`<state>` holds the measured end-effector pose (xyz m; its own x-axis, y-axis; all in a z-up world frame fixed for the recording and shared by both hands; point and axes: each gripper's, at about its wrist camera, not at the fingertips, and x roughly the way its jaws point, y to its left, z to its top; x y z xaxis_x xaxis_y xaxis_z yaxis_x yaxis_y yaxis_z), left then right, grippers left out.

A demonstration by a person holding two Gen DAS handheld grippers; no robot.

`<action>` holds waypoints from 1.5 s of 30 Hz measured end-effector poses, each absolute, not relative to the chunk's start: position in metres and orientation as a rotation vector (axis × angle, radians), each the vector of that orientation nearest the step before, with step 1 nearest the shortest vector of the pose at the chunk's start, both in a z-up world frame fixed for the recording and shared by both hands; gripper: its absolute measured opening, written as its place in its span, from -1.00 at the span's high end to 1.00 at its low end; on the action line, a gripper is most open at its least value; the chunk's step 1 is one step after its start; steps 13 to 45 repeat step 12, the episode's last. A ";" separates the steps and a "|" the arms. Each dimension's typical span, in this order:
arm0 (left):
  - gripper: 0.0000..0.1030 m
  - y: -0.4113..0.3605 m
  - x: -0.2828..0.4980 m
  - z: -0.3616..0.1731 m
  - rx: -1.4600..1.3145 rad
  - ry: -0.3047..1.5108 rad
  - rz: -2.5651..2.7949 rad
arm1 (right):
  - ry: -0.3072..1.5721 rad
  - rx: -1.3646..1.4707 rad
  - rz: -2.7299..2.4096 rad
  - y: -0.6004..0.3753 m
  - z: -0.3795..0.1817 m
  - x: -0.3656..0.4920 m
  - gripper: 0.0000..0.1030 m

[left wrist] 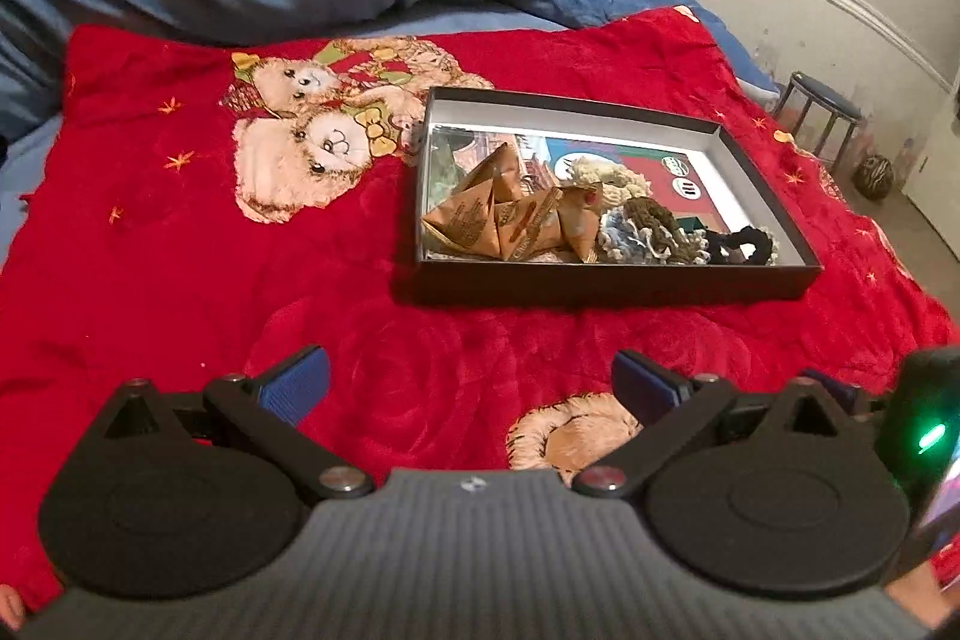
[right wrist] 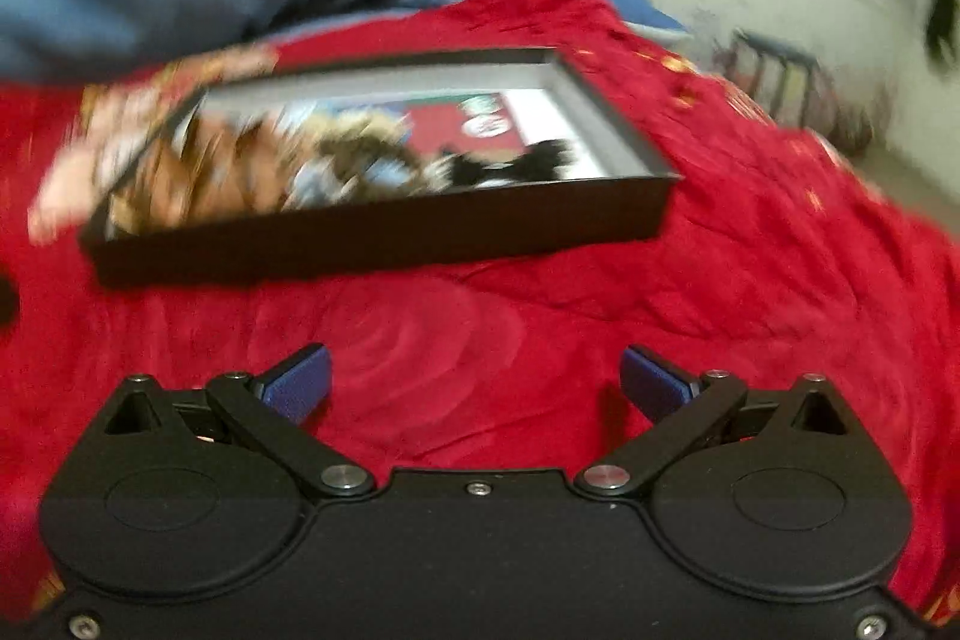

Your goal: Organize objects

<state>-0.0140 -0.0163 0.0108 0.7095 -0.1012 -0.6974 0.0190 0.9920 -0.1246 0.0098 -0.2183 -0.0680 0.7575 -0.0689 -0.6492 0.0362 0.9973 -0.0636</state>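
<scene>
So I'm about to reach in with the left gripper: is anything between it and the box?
Nothing visible. The left gripper is open and empty, and only bare red blanket lies between it and the box. The packets and scrunchies sit inside the box, behind its near wall.

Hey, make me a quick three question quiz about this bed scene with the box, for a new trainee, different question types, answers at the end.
1. True or false: the left gripper is shut on a brown packet.
2. Multiple choice: the black box rests on A) a stool, B) the red blanket, C) the floor.
3. Fill in: inside the box, the brown packets lie to the ____ of the black scrunchie, seen from the left wrist camera.

Key:
1. False; both the left gripper and the right gripper are open and hold nothing.
2. B.
3. Left.
</scene>
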 end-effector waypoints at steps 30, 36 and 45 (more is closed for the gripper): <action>-1.00 -0.018 -0.014 0.008 -0.084 0.782 -0.051 | 0.692 0.043 0.025 -0.222 -0.089 0.012 -1.00; -1.00 -0.018 -0.014 0.008 -0.084 0.782 -0.051 | 0.692 0.043 0.025 -0.222 -0.089 0.012 -1.00; -1.00 -0.018 -0.014 0.008 -0.084 0.782 -0.051 | 0.692 0.043 0.025 -0.222 -0.089 0.012 -1.00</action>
